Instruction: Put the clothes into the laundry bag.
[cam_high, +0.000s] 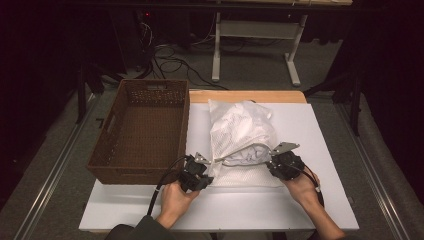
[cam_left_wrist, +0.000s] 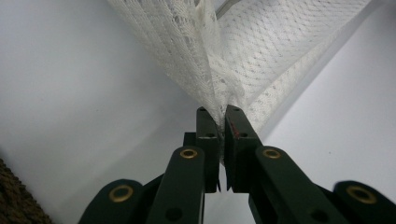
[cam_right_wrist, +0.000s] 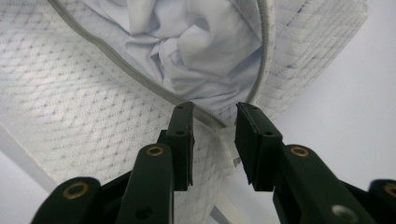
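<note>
Mesh laundry bag, soft, light, stuffed with cloth: left gripper fingers pinching its corner, right gripper fingers spread at zipper rim, best hold.

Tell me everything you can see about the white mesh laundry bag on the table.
The white mesh laundry bag is a soft net pouch with a grey-edged opening, lying bulged on the white table right of the brown wicker basket. Pale crumpled fabric shows inside its open mouth. The left gripper pinches one corner of the mesh; the right gripper stands open at the mouth's rim.
</note>
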